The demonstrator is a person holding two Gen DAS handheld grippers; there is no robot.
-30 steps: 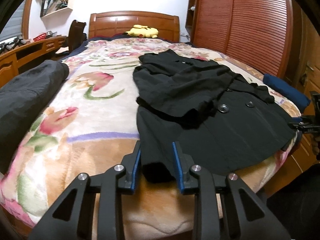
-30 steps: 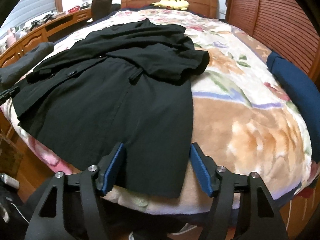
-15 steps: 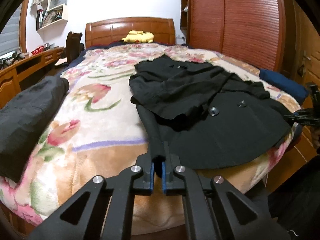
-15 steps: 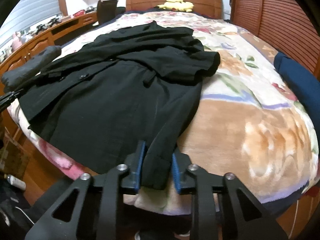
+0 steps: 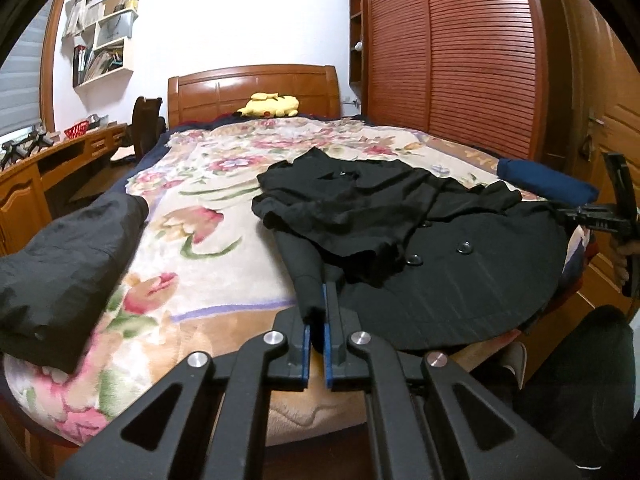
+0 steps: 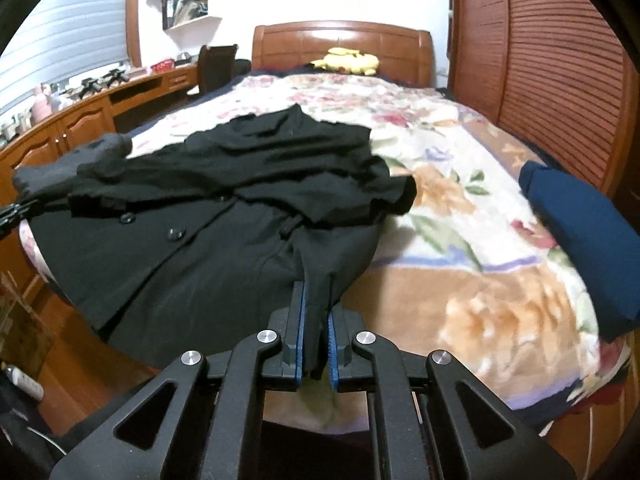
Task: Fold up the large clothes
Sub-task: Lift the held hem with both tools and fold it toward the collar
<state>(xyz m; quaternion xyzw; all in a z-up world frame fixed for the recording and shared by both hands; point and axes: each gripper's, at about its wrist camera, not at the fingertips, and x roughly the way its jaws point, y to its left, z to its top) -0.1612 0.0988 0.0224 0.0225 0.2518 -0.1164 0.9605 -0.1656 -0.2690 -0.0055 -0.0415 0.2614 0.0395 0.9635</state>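
Black coat (image 5: 460,264) flat on bed (image 5: 208,240), sleeves crossed over chest, hem at foot edge; looks soft, thick, fairly heavy, likely to sag if lifted; best grip at hem corners; left gripper (image 5: 316,344) fingers pinching one hem corner; right gripper (image 6: 316,344) fingers pinching other, cloth bunched between pads.

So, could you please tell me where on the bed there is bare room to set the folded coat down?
Bare floral blanket lies between the black coat and the dark jacket by the desk side, and beyond the collar toward the yellow plush toy. Another strip runs between the coat and the navy bundle. The foot edge is crowded: the left claw and right claw each grip the hem.
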